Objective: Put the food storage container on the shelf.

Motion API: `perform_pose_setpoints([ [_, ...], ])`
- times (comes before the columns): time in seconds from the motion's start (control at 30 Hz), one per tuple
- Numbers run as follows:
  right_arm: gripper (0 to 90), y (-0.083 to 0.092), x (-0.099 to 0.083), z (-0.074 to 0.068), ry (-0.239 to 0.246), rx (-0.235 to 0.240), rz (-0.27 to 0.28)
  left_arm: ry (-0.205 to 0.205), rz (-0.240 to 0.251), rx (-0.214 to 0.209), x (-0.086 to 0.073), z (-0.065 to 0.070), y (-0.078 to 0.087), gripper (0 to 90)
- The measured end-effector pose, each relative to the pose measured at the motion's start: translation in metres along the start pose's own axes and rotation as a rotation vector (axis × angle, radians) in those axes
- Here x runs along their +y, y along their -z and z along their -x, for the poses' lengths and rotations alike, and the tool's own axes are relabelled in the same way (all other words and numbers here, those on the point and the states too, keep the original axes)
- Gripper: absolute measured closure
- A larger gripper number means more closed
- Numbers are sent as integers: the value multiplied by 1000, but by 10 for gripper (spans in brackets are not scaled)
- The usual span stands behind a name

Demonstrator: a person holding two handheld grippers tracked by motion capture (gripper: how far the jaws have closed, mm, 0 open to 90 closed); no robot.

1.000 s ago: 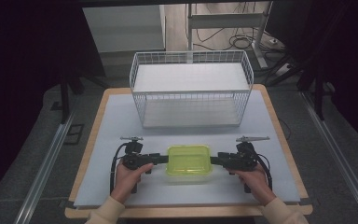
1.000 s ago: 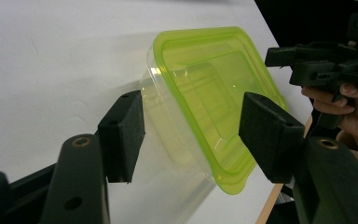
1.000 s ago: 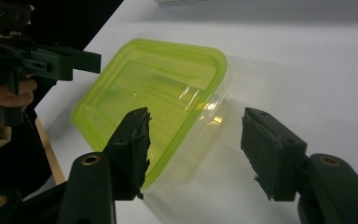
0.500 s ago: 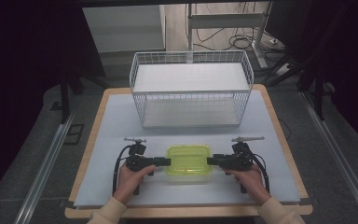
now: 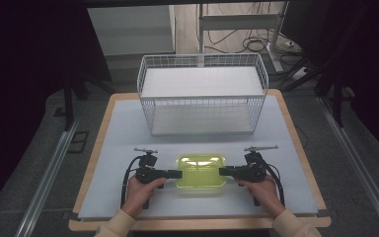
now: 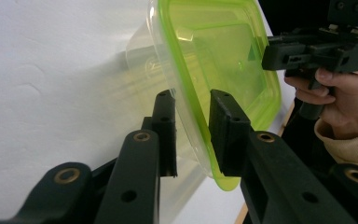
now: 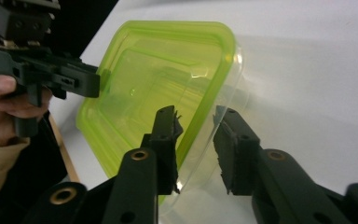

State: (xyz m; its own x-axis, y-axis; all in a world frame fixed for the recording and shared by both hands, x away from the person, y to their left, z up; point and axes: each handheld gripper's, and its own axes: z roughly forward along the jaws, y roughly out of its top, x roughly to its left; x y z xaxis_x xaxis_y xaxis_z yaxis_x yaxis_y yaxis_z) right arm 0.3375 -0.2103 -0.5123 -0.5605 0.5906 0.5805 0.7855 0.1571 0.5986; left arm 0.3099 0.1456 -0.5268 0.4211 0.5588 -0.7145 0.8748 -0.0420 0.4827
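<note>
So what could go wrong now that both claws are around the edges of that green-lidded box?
The left gripper and right gripper have just been closing on thin rims at opposite ends of the lidded container. Its slick plastic could slip from a jaw, or the green lid might pop off. Uneven lifting could tilt it before the wire basket.

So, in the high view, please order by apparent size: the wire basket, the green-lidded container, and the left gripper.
1. White wire basket, clearly the largest.
2. Green-lidded container.
3. Left gripper, slightly smaller than the container, although its trailing cable makes this comparison less certain.
</note>
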Motion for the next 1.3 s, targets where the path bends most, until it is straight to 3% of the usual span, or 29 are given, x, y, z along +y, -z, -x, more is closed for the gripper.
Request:
perform_pose_setpoints([
  [0.37, 804, 8, 2, -2, -27, 18, 35, -19, 17, -9, -3, 6, 5, 820],
  [1.3, 806, 20, 10, -19, 38, 34, 99, -87, 70, -13, 2, 26, 23, 820],
])
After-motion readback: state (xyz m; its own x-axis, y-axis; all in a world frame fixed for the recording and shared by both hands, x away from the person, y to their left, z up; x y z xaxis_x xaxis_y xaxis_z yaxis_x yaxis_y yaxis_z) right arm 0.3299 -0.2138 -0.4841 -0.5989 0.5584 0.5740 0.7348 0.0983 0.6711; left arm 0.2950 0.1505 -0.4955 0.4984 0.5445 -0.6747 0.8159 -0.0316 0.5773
